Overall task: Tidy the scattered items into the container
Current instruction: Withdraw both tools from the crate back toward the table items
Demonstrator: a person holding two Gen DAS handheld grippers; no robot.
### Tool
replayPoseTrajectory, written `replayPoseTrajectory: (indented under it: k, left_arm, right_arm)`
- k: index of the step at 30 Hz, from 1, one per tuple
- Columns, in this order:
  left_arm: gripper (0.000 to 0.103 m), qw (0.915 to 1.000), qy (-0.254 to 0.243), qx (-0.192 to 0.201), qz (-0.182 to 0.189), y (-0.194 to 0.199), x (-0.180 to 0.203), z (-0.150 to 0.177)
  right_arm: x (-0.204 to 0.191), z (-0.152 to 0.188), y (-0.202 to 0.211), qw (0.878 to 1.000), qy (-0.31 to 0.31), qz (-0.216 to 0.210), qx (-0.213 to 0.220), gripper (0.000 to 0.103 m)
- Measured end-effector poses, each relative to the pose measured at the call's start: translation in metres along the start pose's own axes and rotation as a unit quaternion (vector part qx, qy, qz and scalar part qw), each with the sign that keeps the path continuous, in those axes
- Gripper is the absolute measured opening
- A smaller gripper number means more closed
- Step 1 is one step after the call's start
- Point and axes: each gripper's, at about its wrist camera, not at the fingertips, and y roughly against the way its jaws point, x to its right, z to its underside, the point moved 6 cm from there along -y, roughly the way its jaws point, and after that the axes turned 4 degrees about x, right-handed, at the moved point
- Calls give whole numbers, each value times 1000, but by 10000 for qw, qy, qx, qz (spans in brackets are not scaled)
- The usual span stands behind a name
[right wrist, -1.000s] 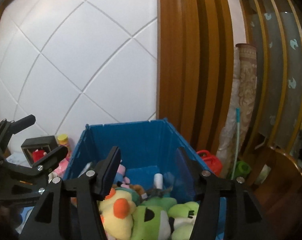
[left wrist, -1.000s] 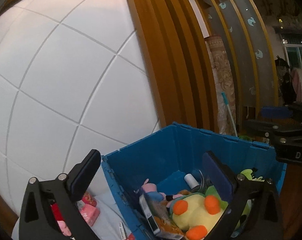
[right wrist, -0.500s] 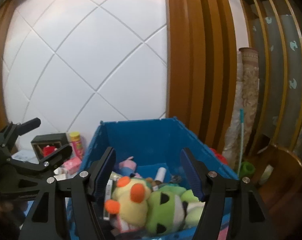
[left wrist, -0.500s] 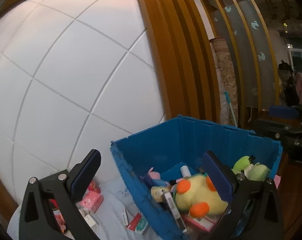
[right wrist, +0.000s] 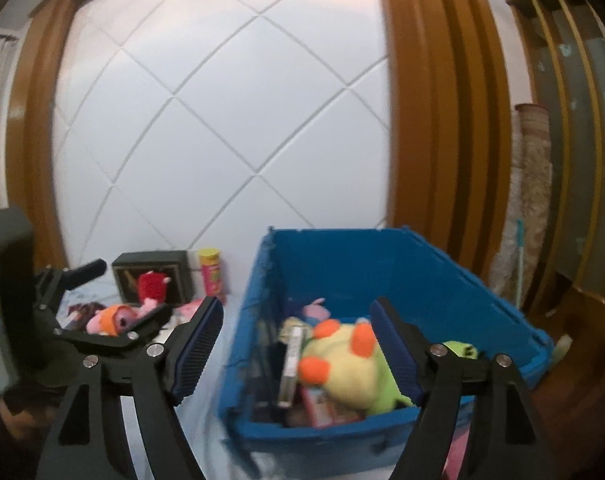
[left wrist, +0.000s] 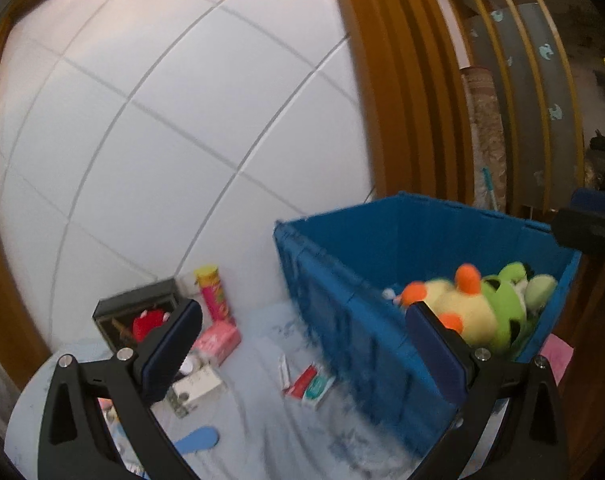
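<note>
**Crate half filled, clutter beside it**

Crate of blue ribbed plastic (right wrist: 386, 268), open-topped and rectangular, stands on a pale patterned cloth (left wrist: 262, 432) against a white diamond-tiled wall. Inside lie a yellow plush duck with orange feet (right wrist: 342, 360), a green plush frog (left wrist: 506, 304), a small pink plush figure (right wrist: 316, 310) and flat packets standing on edge.

To the crate's left, loose things lie on the cloth: a pink and yellow snack tube (left wrist: 214, 292) standing upright, a pink carton (left wrist: 220, 342), a dark open box holding a red toy (left wrist: 136, 312), a white carton (left wrist: 196, 392), a red and green packet (left wrist: 310, 384) just beside the crate's wall, and a blue oval piece (left wrist: 198, 440).

The left tongs (left wrist: 302, 356) stand wide apart, nothing between them. The right tongs (right wrist: 294, 348) are opening, empty, with the crate beyond them.
</note>
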Motion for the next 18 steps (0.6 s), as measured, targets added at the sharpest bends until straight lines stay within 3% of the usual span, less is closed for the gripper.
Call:
replayPoseTrajectory:
  k: [8, 14, 18]
  left_arm:
    - [103, 9987, 26, -357, -359, 20, -81, 52]
    - [103, 9963, -34, -450, -730, 41, -158, 83]
    - [103, 9922, -46, -676, -1046, 59, -223, 124]
  right_arm:
    - [-81, 15, -11, 9990, 131, -425, -99, 86]
    - [-147, 35, -29, 9976, 115, -605, -324, 91]
    - [-191, 56, -42, 9959, 110, -727, -533, 91]
